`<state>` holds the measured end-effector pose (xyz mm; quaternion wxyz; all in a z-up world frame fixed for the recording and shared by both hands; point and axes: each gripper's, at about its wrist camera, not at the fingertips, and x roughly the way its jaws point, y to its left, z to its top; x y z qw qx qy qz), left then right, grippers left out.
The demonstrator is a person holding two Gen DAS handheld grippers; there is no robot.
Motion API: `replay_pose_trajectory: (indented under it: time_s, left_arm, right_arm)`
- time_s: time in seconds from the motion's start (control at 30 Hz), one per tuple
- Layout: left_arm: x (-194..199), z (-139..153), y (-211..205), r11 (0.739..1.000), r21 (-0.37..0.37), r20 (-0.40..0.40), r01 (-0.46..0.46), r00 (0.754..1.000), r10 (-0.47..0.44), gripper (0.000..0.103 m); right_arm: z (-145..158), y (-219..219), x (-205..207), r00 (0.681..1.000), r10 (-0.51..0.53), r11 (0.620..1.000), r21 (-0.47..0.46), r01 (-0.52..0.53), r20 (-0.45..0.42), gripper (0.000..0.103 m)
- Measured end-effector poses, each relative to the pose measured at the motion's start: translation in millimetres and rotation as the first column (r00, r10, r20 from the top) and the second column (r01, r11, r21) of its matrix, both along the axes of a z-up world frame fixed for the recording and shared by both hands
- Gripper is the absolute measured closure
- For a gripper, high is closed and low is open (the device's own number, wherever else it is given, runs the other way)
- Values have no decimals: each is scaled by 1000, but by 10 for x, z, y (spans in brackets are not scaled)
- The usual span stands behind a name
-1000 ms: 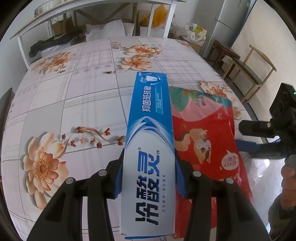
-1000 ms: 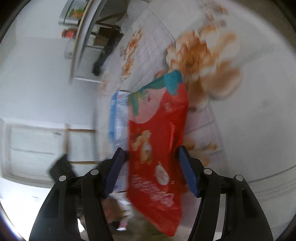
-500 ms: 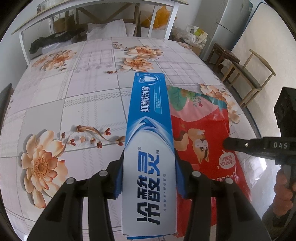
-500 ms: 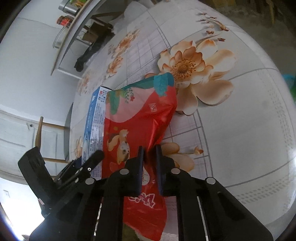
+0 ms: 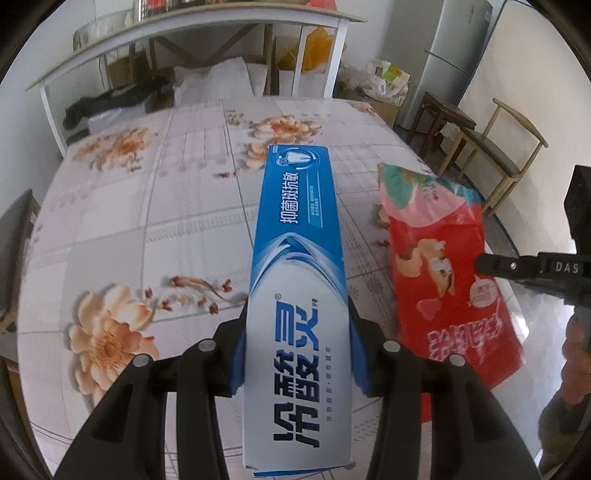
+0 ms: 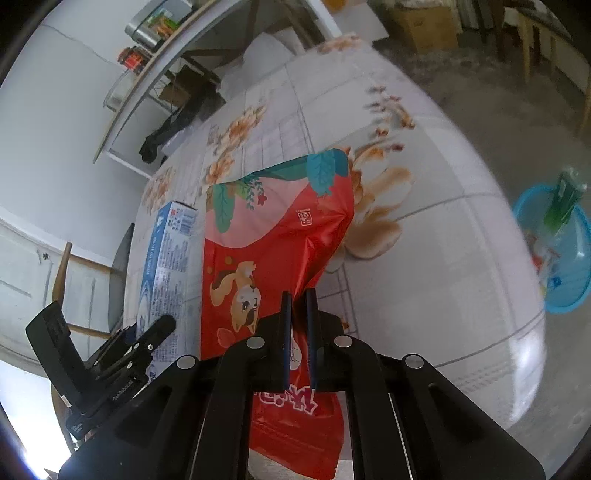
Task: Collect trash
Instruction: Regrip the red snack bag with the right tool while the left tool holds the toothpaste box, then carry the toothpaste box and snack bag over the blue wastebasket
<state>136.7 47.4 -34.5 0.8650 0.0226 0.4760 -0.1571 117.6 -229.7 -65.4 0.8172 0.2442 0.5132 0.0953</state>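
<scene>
A long blue and white toothpaste box [image 5: 297,295] sticks out forward from my left gripper [image 5: 297,328], whose blue pads are shut on its two sides; it hangs above the flowered table. The right wrist view also catches this box [image 6: 162,258], with the left gripper [image 6: 147,336] at its near end. My right gripper [image 6: 298,306] is shut on the crumpled right edge of a red snack bag [image 6: 269,258] printed with a cartoon dog. The same red bag [image 5: 443,266] hangs tilted beside the box in the left wrist view, pinched by the right gripper [image 5: 480,264].
The round table [image 5: 147,229] wears a pale cloth with orange flowers. A blue basin [image 6: 557,251] holding scraps stands on the floor to the right. Wooden chairs [image 5: 498,147], a fridge [image 5: 454,48] and a white shelf table [image 5: 184,33] stand beyond the far edge.
My right gripper closed from wide open onto the red bag and raised it off the table, rolling as it went. The left gripper kept its grip on the box and barely moved.
</scene>
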Motion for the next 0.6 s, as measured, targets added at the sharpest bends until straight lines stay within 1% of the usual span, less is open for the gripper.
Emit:
replay_pose_trajectory:
  time_s: [0.27, 0.6]
  left_arm:
    - [-73, 170, -58, 997, 72, 79, 14, 997, -20, 59]
    - [-129, 260, -99, 993, 114, 128, 15, 991, -29, 59]
  right_arm:
    - [153, -118, -121, 999, -11, 1000, -10, 12, 47, 97]
    - [211, -196, -192, 998, -14, 1000, -6, 14, 63, 97]
